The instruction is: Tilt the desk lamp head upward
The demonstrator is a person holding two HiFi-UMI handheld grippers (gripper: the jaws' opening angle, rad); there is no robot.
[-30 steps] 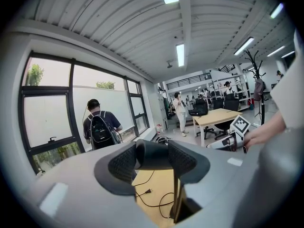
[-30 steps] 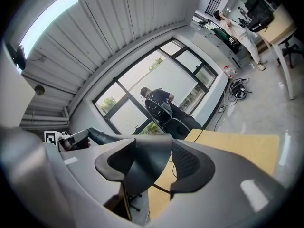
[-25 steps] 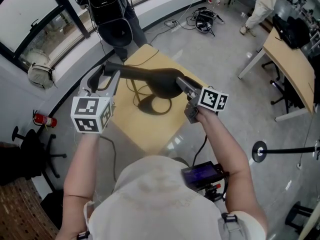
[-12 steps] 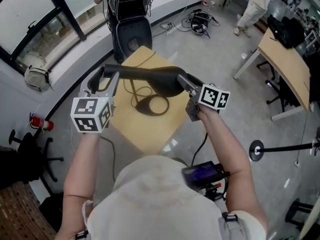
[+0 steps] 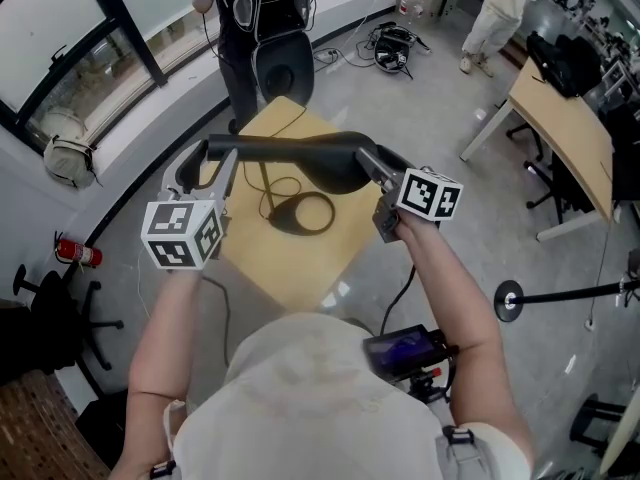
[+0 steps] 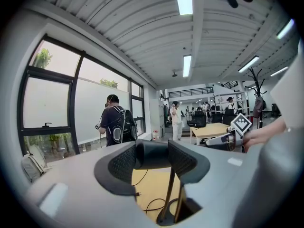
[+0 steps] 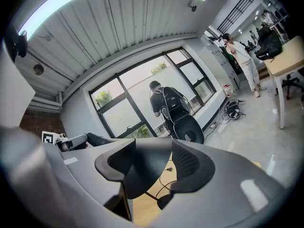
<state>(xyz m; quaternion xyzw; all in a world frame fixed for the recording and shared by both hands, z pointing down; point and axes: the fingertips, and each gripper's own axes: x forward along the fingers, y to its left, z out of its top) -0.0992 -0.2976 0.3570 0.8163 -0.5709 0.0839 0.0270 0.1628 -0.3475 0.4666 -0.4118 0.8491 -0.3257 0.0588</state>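
Observation:
A black desk lamp stands on a small wooden table (image 5: pixel 290 263), its ring base (image 5: pixel 300 214) lying flat. Its arm (image 5: pixel 280 147) runs roughly level, and the cone-shaped head (image 5: pixel 335 171) hangs at the right end. My left gripper (image 5: pixel 212 156) is shut on the arm's left end; in the left gripper view the black bar (image 6: pixel 152 155) sits between the jaws of that gripper (image 6: pixel 152 159). My right gripper (image 5: pixel 364 162) is shut on the lamp head, which fills the gap (image 7: pixel 142 167) between the jaws of the gripper (image 7: pixel 149 172) in the right gripper view.
The lamp's cord (image 5: pixel 268 183) loops over the tabletop. A person with a backpack (image 5: pixel 250 8) stands just beyond the table by the windows. Cables (image 5: pixel 395 38) lie on the floor; a long desk (image 5: pixel 560 118) is at right, and a round stand base (image 5: pixel 510 301) is near it.
Both grippers keep their hold and the lamp has barely moved. The view has drifted, and the person with the backpack shows more fully beyond the table.

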